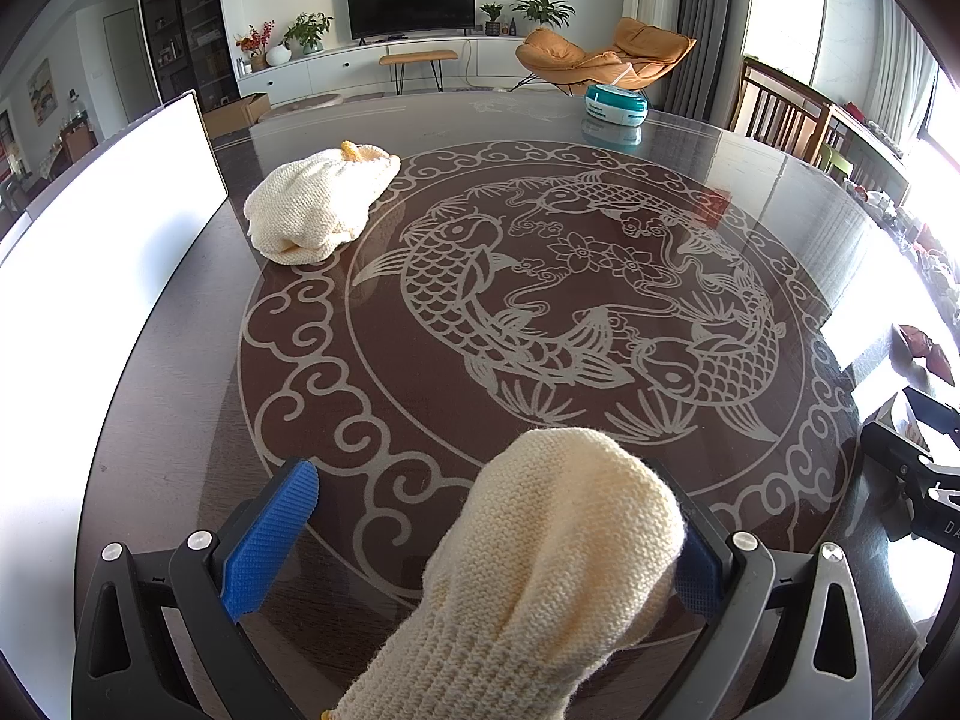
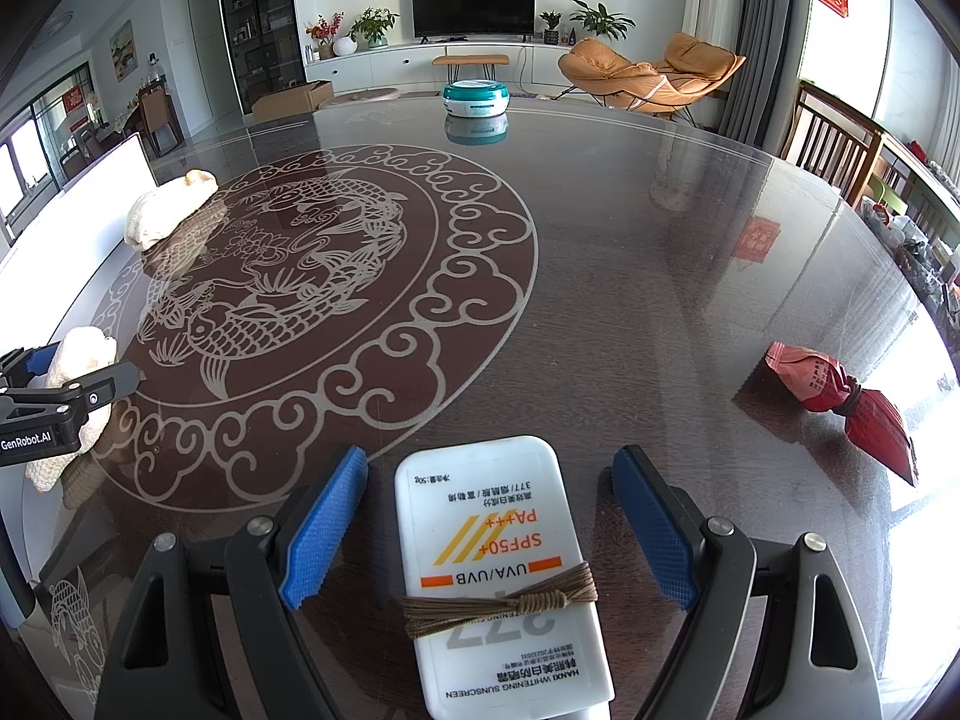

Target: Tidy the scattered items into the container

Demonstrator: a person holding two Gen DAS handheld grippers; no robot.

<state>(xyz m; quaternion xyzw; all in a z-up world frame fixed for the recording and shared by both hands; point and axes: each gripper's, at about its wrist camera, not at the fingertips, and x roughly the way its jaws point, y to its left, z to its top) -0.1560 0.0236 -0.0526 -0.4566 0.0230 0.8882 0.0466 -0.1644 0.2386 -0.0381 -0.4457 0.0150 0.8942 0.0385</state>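
Note:
My left gripper (image 1: 498,531) is open, with a cream knitted glove (image 1: 540,576) lying between its blue pads, against the right pad; it shows in the right wrist view (image 2: 78,354) too. A second cream knitted glove (image 1: 318,204) lies bunched beside a white container (image 1: 108,228) at the table's left. My right gripper (image 2: 489,525) is open around a white sunscreen tube (image 2: 492,558) tied with brown cord, lying flat on the table; the pads stand apart from it. A red packet (image 2: 840,396) lies to the right.
The dark glass table (image 2: 600,240) has a carp pattern in the middle. A teal and white round box (image 2: 476,97) stands at the far edge. Wooden chairs (image 2: 834,144) stand at the right, past the table edge.

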